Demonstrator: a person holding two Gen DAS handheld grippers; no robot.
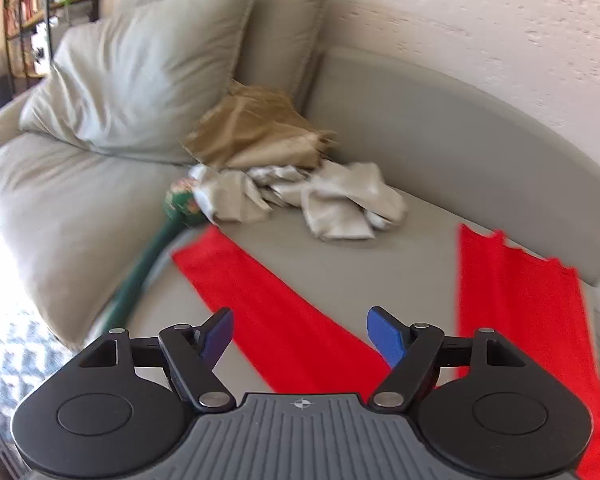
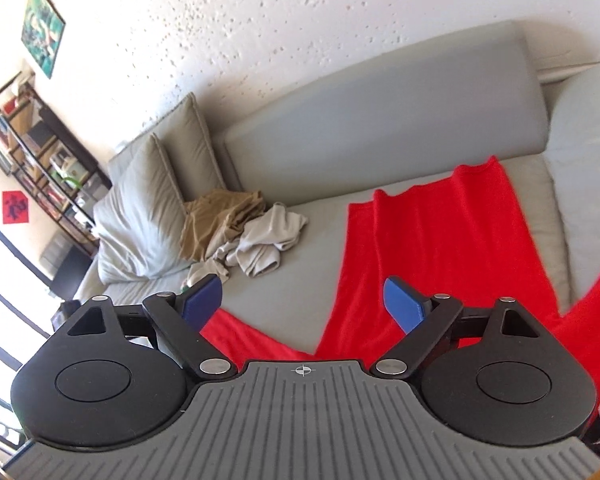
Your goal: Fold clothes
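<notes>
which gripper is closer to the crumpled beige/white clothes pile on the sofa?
Left, I'd judge. The left gripper hangs open with the clothes pile looming straight ahead; the right gripper, also open, sees the pile smaller and off to its left, over the red garment.

Red garment point(image 1: 276, 300) blurred, cut off at the frame's bottom.
</notes>
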